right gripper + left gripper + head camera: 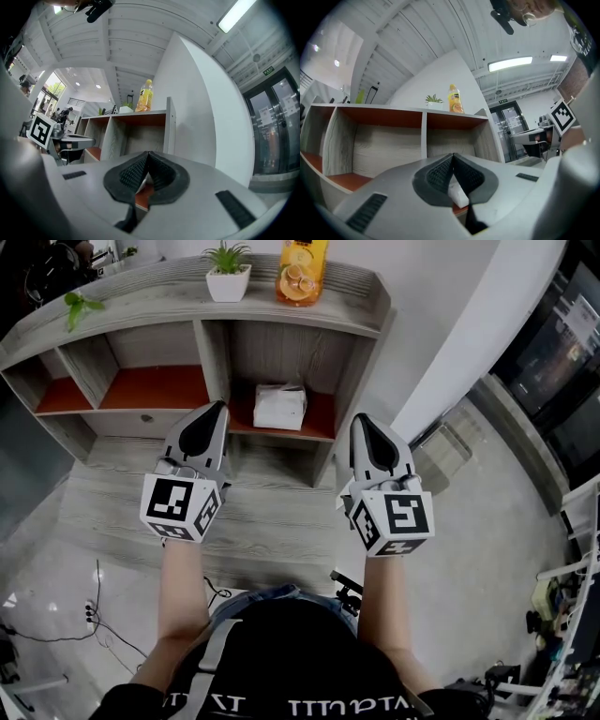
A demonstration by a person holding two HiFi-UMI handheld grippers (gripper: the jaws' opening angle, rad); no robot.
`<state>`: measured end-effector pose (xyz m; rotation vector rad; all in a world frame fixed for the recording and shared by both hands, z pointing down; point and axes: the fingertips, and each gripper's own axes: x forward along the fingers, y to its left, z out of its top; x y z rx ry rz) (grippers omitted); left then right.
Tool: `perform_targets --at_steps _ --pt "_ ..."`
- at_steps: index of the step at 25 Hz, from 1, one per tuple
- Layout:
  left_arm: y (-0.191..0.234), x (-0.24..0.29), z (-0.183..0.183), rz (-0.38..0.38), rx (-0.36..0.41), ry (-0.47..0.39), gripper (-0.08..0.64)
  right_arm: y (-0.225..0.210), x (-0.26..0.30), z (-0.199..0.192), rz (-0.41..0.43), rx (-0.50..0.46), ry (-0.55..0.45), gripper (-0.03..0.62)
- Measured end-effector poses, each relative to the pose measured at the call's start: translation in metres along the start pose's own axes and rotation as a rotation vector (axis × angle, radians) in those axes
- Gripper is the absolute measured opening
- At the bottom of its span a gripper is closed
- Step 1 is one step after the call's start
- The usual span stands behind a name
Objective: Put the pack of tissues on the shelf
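Note:
The pack of tissues is white and lies on the red board of the right-hand compartment of the grey wooden shelf. In the left gripper view a corner of the tissue pack shows just behind the closed jaws. My left gripper is shut and empty, held in front of the shelf, left of the pack and short of it. My right gripper is also shut with nothing in it, level with the shelf's right side wall. Both grippers point at the shelf, apart from the pack.
On the shelf's top stand a small potted plant and an orange juice bottle. The left compartments have bare red boards. A white wall runs along the right. Cables and a socket strip lie on the floor at the left.

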<state>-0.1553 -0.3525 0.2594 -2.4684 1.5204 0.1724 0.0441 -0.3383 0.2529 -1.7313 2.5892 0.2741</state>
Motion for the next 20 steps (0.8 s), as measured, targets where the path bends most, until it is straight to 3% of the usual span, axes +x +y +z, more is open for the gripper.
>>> perform_targets --at_steps 20 --pt "-0.0085 0.0048 0.0033 -0.022 0.011 0.001 0.014 -0.0025 -0.0032 0.0015 -0.008 -0.002 0.014 0.015"
